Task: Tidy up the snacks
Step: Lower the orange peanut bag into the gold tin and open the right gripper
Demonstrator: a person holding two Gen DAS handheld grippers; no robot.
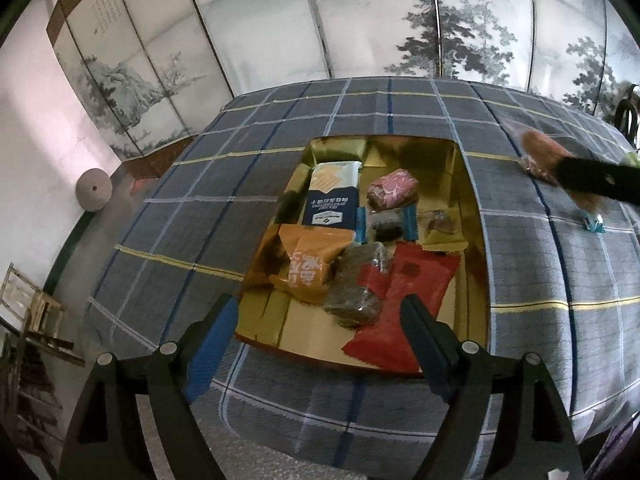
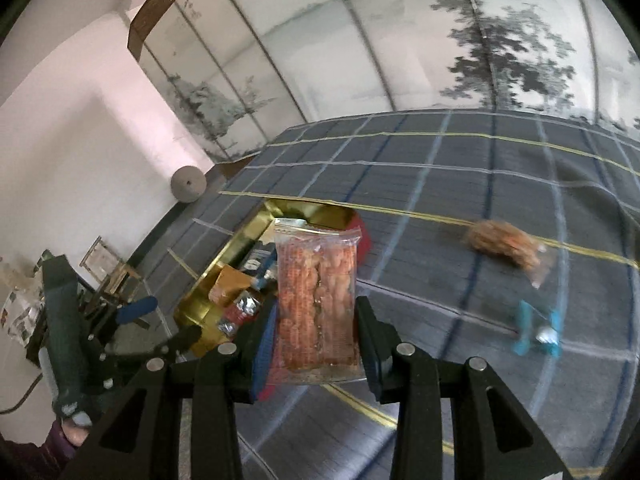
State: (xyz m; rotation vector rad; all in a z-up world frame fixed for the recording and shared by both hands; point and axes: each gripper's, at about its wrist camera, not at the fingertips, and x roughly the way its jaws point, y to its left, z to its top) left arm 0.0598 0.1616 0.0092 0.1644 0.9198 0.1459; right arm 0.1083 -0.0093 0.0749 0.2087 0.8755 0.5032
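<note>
Left tongs [image 1: 316, 320] gape empty at 6 o'clock of the gold tray [image 1: 468, 184], likely waiting. Right tongs [image 2: 316, 340] clamp a clear snack packet [image 2: 316, 300] upright above the tabletop [image 2: 440, 200], tray at 10 o'clock, presumably bound there.

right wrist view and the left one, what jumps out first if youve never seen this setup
In the right wrist view, a clear packet of orange-brown snack stands upright, clamped in the right gripper. In the left wrist view, a gold tray on the plaid cloth holds mixed wrapped snacks, with a long red packet nearest the open left gripper.
</note>
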